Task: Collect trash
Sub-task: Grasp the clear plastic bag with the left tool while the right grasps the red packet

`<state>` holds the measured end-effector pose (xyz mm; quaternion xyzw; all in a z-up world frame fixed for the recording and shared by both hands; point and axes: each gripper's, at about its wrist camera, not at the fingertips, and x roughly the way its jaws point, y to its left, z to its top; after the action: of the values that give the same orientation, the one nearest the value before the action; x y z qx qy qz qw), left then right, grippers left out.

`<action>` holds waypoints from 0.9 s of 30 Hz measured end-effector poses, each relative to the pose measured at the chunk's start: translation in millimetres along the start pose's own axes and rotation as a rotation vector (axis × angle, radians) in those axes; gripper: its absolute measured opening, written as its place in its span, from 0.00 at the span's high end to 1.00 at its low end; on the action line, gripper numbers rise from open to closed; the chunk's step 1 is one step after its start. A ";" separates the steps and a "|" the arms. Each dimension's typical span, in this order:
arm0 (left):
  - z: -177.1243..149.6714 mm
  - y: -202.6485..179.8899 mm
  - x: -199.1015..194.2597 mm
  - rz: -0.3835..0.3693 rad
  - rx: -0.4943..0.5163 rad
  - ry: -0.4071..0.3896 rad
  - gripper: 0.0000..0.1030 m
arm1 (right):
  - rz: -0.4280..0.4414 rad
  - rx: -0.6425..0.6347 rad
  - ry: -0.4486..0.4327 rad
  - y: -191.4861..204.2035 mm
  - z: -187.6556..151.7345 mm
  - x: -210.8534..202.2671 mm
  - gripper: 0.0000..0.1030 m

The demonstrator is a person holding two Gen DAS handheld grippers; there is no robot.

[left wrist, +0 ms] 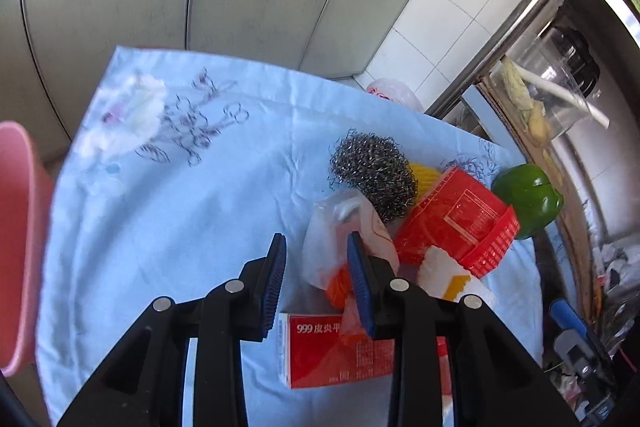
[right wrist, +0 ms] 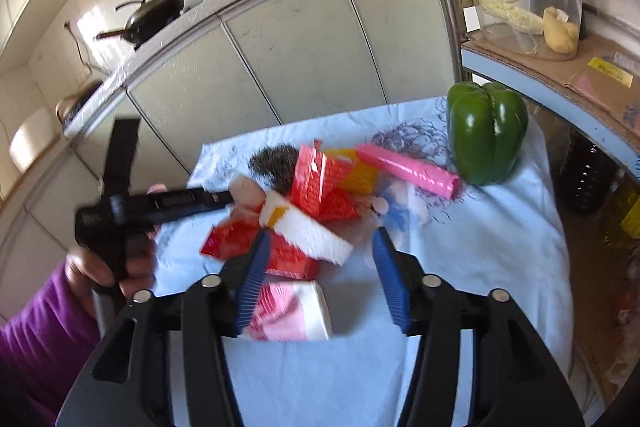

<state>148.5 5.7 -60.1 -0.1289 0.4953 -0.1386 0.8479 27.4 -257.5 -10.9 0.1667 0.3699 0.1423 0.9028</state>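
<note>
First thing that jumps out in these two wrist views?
The green bell pepper standing upright at the far right edge of the pale blue cloth. Next, the red-and-white heap of wrappers mid-cloth, with a steel wool scourer at its far side and a red medicine box nearest the left gripper. A pink bin edges in at far left of the left view.
</note>
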 end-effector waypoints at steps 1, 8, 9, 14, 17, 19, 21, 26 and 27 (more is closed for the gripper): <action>-0.6 1.8 1.3 -0.019 -0.007 0.000 0.74 | 0.005 0.001 0.003 0.5 3.3 3.5 0.46; -8.6 1.5 -4.7 -0.058 0.051 -0.047 0.90 | -0.005 0.004 0.017 4.2 13.9 26.3 0.46; -9.8 1.2 -8.5 -0.059 0.051 -0.057 0.90 | 0.000 0.008 0.021 4.6 15.3 30.3 0.46; -18.3 1.9 -40.1 -0.069 0.060 -0.131 0.90 | -0.016 0.017 0.029 8.7 25.5 48.9 0.46; -24.5 4.9 -59.9 -0.066 0.064 -0.173 0.90 | -0.040 0.039 0.044 9.3 33.7 64.8 0.46; -28.0 6.9 -69.2 -0.068 0.058 -0.189 0.90 | -0.050 0.076 0.060 8.1 38.0 77.1 0.46; -32.1 9.5 -78.9 -0.065 0.053 -0.208 0.90 | -0.077 0.092 0.070 8.5 40.6 88.0 0.46; -42.0 18.7 -99.7 -0.030 0.059 -0.252 0.90 | -0.112 0.070 0.058 14.6 37.5 94.7 0.64; -42.9 20.0 -102.2 -0.028 0.059 -0.257 0.90 | -0.117 0.060 0.061 16.5 36.3 94.7 0.76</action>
<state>64.9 57.8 -5.4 -0.1274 0.3762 -0.1473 0.9058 116.1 -213.7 -38.6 0.1673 0.4106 0.0831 0.8925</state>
